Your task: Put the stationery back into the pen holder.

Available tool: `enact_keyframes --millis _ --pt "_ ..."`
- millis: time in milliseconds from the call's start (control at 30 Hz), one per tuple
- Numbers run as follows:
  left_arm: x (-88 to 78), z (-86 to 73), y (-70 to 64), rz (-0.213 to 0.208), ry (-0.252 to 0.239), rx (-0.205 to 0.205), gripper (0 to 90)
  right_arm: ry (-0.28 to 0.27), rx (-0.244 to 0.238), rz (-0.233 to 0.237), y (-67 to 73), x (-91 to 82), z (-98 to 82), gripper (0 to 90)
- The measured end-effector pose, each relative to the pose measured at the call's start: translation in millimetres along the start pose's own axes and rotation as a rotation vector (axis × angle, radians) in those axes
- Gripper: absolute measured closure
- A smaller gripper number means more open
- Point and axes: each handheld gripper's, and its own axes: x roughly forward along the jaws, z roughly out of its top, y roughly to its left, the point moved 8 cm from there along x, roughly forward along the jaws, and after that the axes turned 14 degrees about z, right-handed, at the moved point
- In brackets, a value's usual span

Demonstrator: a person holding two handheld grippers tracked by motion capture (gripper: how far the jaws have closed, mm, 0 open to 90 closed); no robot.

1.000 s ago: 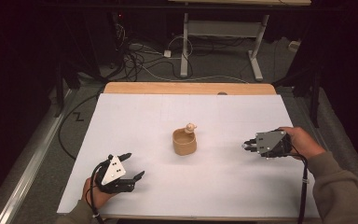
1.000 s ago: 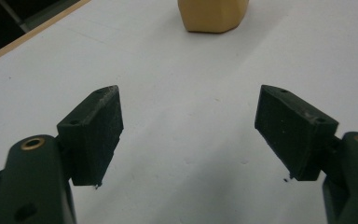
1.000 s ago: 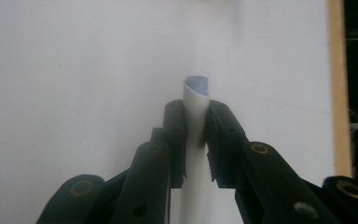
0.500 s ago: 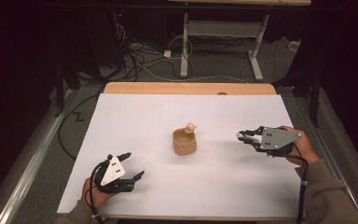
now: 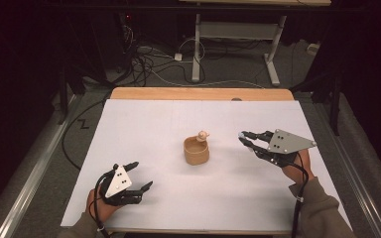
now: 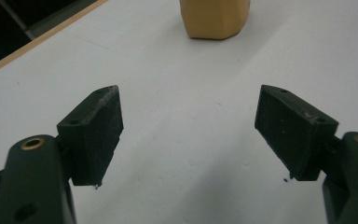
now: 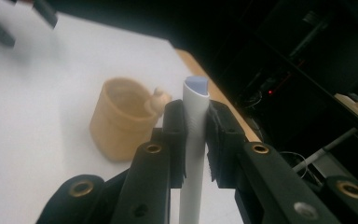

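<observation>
A small tan cup [image 5: 196,150] sits near the middle of the white table [image 5: 144,124], with a little round knob at its far rim. The left gripper [image 5: 140,176] rests by the near left corner, well apart from the cup, its jaws spread wide with nothing between them. The right gripper [image 5: 245,140] is just to the right of the cup. From above its jaws look close together — the right gripper view shows more: they pinch a white tube with a blue tip [image 7: 193,135], standing upright between the pads.
</observation>
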Motion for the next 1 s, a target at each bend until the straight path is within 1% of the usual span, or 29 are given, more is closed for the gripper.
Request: enact_keyframes --millis 67,133,167,200,267,333,433,533,633,767,833,933,1000 --pt "-0.4 0.0 0.4 0.000 -0.002 -0.003 22.4 -0.038 0.030 -0.012 0.3 1.0 4.1 79.4" --pt "-0.3 -0.5 0.8 0.003 0.001 -0.002 22.4 -0.050 0.052 -0.024 0.3 4.0 6.0 79.4" --pt "-0.5 -0.7 0.9 0.002 0.001 -0.002 22.3 -0.063 0.067 -0.015 1.0 5.8 6.9 79.4" --pt "-0.5 -0.8 1.0 0.003 0.002 -0.001 22.3 -0.070 0.079 -0.010 1.0 7.1 7.4 79.3" --pt "-0.7 -0.5 1.2 0.004 0.000 -0.005 22.4 -0.076 0.103 -0.023 0.4 11.2 7.7 79.4" --pt "-0.7 -0.7 1.6 0.006 0.001 -0.001 22.3 -0.095 0.130 -0.019 0.7 14.6 8.5 79.3" --pt "-0.3 -0.8 1.8 0.007 0.002 -0.003 22.3 -0.102 0.152 -0.029 0.8 20.1 9.0 79.3" --pt "-0.2 -0.7 1.8 0.008 0.001 -0.004 22.3 -0.127 0.177 -0.033 1.3 23.4 11.6 79.3" --pt "-0.3 -0.9 1.6 0.008 0.003 -0.001 22.3 -0.147 0.196 -0.037 1.9 25.5 15.2 79.3" --pt "-0.3 -0.8 2.0 0.009 0.000 -0.001 22.2 -0.166 0.201 -0.054 1.4 28.6 21.1 79.3" --pt "-0.7 -0.8 2.6 0.015 -0.001 0.002 22.2 -0.183 0.210 -0.057 0.2 30.0 25.1 79.3" --pt "-2.1 0.6 4.3 0.033 -0.018 0.003 22.2 -0.199 0.212 -0.070 -1.6 32.5 32.2 79.3" --pt "-2.6 0.8 4.5 0.033 -0.021 0.000 22.2 -0.207 0.214 -0.074 -2.5 34.8 36.8 79.3"
